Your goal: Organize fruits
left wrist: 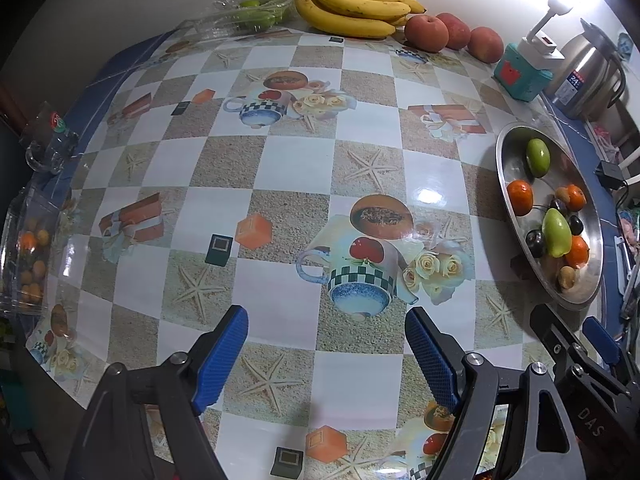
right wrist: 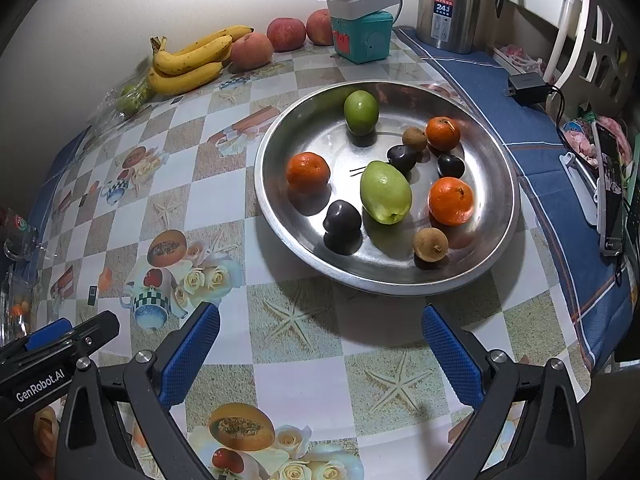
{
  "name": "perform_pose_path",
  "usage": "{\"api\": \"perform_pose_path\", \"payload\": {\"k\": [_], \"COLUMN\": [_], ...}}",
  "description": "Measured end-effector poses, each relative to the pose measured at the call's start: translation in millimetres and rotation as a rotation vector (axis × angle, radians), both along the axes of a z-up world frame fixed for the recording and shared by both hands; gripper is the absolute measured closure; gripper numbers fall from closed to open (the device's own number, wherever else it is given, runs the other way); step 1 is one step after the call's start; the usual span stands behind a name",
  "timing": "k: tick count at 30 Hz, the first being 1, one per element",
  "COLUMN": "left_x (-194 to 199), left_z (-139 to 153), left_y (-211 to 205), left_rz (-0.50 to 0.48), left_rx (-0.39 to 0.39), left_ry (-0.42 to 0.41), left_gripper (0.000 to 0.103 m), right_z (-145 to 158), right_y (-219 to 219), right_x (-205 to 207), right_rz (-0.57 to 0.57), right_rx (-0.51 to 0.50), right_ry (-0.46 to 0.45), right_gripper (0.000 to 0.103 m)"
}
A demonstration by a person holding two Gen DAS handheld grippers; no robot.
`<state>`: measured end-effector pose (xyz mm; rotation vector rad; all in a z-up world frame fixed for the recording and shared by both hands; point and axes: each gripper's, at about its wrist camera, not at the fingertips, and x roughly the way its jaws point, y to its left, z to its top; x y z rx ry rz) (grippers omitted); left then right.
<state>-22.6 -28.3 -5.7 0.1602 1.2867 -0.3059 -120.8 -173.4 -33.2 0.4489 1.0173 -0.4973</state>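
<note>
A round steel tray holds two green fruits, three oranges, dark plums and small brown fruits. It also shows at the right of the left wrist view. Bananas and red apples lie at the table's back edge. My left gripper is open and empty over the patterned cloth. My right gripper is open and empty, just in front of the tray.
A teal box with a white power strip and a steel thermos stand at the back. Clear plastic boxes hold green fruit at the back and small orange fruit at the left edge. A charger lies right.
</note>
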Motion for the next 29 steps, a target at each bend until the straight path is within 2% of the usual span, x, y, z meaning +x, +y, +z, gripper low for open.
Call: {"api": "perform_pose_path", "payload": {"k": [21, 25, 29], "left_x": [1.1, 0.1, 1.2], "left_z": [-2.9, 0.5, 0.6], "left_y": [2.1, 3.2, 4.1], "left_rz": [0.011, 0.015, 0.021], "left_rx": [-0.006, -0.001, -0.007], "left_ry": [0.014, -0.016, -0.012], "left_gripper": [0.020, 0.020, 0.020], "right_z": [-1.8, -2.1, -2.3], "right_y": [-1.3, -2.3, -2.3], "right_x": [-1.0, -1.6, -1.7], "right_rz": [-0.008, -0.013, -0.013], "right_rx": [0.013, 0.018, 0.018], "right_ry": [-0.001, -0.002, -0.003], "right_gripper": [0.002, 0.002, 0.002]}}
